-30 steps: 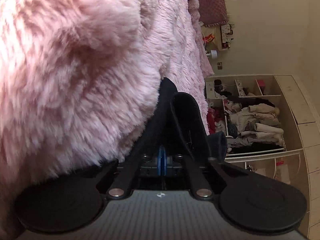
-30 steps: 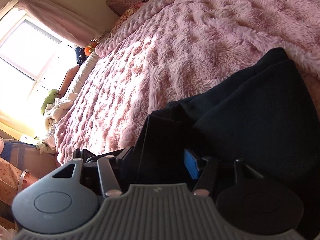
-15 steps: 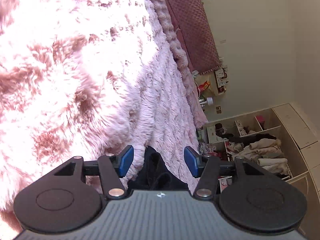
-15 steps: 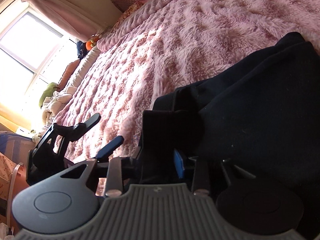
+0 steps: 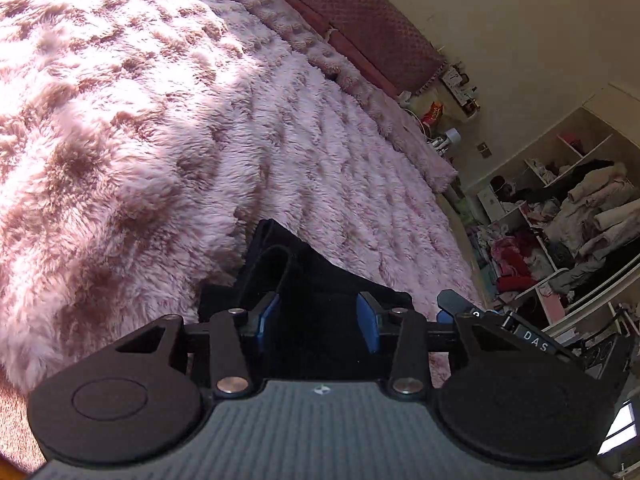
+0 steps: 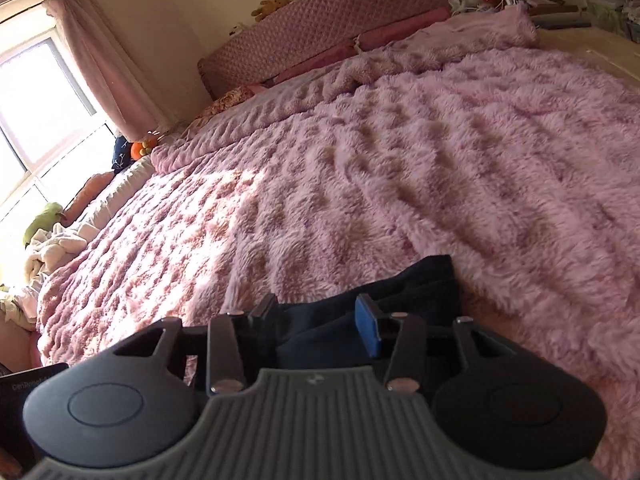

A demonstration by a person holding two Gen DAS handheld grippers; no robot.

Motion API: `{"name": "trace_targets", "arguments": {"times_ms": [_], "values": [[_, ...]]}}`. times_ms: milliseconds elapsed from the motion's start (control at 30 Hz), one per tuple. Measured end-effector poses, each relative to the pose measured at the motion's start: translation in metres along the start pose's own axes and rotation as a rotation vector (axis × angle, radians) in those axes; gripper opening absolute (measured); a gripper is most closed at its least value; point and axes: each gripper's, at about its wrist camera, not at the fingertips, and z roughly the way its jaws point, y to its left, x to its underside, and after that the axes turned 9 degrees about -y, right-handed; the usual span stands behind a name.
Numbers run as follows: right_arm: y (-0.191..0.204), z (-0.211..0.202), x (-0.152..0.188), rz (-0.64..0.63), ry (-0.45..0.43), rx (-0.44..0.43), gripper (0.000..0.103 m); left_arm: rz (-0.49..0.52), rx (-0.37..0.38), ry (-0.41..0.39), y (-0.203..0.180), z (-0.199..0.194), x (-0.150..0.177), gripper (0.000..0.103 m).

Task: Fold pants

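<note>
**A:** Where are the pants (image 5: pixel 320 280) right now?

**B:** On the bed, lying on the fluffy pink blanket (image 5: pixel 168 128) near its front edge — a dark bundle that looks doubled over, with a looped band showing at the far end in the left wrist view. The right wrist view shows the same dark cloth (image 6: pixel 384 292) low in the frame, directly ahead of the tool.

**A:** And the jaws?

**B:** The left gripper (image 5: pixel 318 316) has its jaws spread; they have just been closing a little, yet the blue pads stand on either side of the cloth without pressing it, as far as I can see. The right gripper (image 6: pixel 320 312) is also spread, its jaws having just been opening, and the dark fabric sits between and beneath them, not pinched.

**A:** Why hold them like that?

**B:** My guess is that a fold has been laid down and both tools are let go of it — hovering over the bundle so the cloth rests under its own weight (plush pile like this probably grips fabric and keeps it from sliding).

**A:** How far along?

**B:** Well along, I judge. The bundle is compact, though whether another fold is wanted I cannot tell.
</note>
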Motion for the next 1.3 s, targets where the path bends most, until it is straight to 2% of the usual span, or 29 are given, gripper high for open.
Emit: {"name": "trace_targets", "arguments": {"times_ms": [33, 67, 100, 133, 200, 300, 333, 367, 400, 433, 500, 600, 667, 733, 833, 900, 967, 1000, 1033, 1067, 1100, 1133, 1200, 1233, 1267, 1300], "values": [[-0.008, -0.001, -0.003, -0.001, -0.014, 0.009, 0.032, 0.048, -0.065, 0.021, -0.01, 0.011, 0.004, 0.042], [-0.014, 0.001, -0.005, -0.007, -0.007, 0.021, 0.021, 0.106, -0.138, 0.039, -0.02, 0.024, 0.009, 0.033], [-0.021, 0.009, -0.004, -0.019, 0.03, 0.028, 0.0, 0.143, -0.178, 0.03, -0.026, 0.029, 0.013, 0.029], [-0.026, 0.018, -0.003, -0.014, 0.076, 0.019, 0.0, 0.184, -0.212, 0.004, -0.032, 0.031, 0.019, 0.026], [-0.033, 0.034, 0.005, 0.005, 0.133, -0.035, 0.0, 0.253, -0.235, -0.038, -0.037, 0.028, 0.032, 0.025], [-0.036, 0.061, 0.02, -0.054, 0.181, 0.003, 0.0, 0.259, -0.21, -0.088, -0.032, 0.016, 0.052, 0.024], [-0.041, 0.07, 0.023, -0.047, 0.186, 0.011, 0.0, 0.267, -0.209, -0.095, -0.027, 0.015, 0.056, 0.017], [-0.046, 0.076, 0.024, -0.025, 0.189, 0.016, 0.0, 0.278, -0.216, -0.107, -0.022, 0.014, 0.061, 0.005], [-0.053, 0.081, 0.024, 0.004, 0.185, 0.02, 0.0, 0.294, -0.211, -0.124, -0.017, 0.011, 0.066, 0.006], [-0.062, 0.085, 0.022, 0.038, 0.175, 0.031, 0.0, 0.288, -0.194, -0.129, -0.013, 0.009, 0.068, 0.006], [-0.073, 0.087, 0.018, 0.061, 0.142, 0.075, 0.0, 0.208, -0.162, -0.128, -0.006, 0.003, 0.064, 0.006], [-0.079, 0.075, 0.01, 0.052, 0.09, 0.12, 0.0, 0.138, -0.137, -0.129, -0.001, -0.007, 0.052, 0.006], [-0.077, 0.056, 0.007, 0.03, 0.042, 0.114, 0.0, 0.17, -0.17, -0.139, -0.004, -0.016, 0.046, 0.01], [-0.077, 0.029, 0.004, 0.031, 0.011, 0.069, 0.0, 0.22, -0.188, -0.125, -0.007, -0.023, 0.041, 0.013], [-0.078, -0.007, 0.008, 0.025, 0.055, -0.025, 0.0, 0.206, -0.193, -0.104, -0.004, -0.037, 0.036, 0.022], [-0.074, -0.03, 0.017, 0.021, 0.111, -0.097, 0.002, 0.134, -0.139, -0.056, 0.004, -0.043, 0.033, 0.027], [-0.074, -0.05, 0.026, 0.028, 0.159, -0.167, 0.005, 0.068, -0.047, -0.039, 0.013, -0.054, 0.034, 0.041], [-0.073, -0.062, 0.033, 0.043, 0.197, -0.206, 0.015, 0.029, 0.032, -0.041, 0.017, -0.062, 0.036, 0.044], [-0.074, -0.068, 0.037, 0.059, 0.227, -0.223, 0.034, 0.007, 0.076, -0.04, 0.02, -0.067, 0.037, 0.049], [-0.076, -0.076, 0.044, 0.084, 0.266, -0.225, 0.043, -0.014, 0.1, -0.031, 0.023, -0.072, 0.04, 0.054], [-0.079, -0.082, 0.05, 0.112, 0.299, -0.204, 0.056, -0.022, 0.084, -0.029, 0.024, -0.074, 0.042, 0.056], [-0.084, -0.086, 0.056, 0.147, 0.321, -0.187, 0.063, -0.022, 0.052, -0.024, 0.027, -0.074, 0.044, 0.056], [-0.096, -0.087, 0.064, 0.226, 0.355, -0.183, 0.065, -0.037, 0.013, 0.008, 0.036, -0.069, 0.046, 0.062], [-0.105, -0.084, 0.068, 0.277, 0.368, -0.182, 0.065, -0.061, 0.015, 0.034, 0.043, -0.065, 0.046, 0.071], [-0.111, -0.079, 0.07, 0.32, 0.382, -0.182, 0.065, -0.093, 0.036, 0.071, 0.051, -0.059, 0.046, 0.08], [-0.117, -0.074, 0.072, 0.366, 0.394, -0.198, 0.065, -0.124, 0.075, 0.105, 0.058, -0.053, 0.046, 0.082]]}}
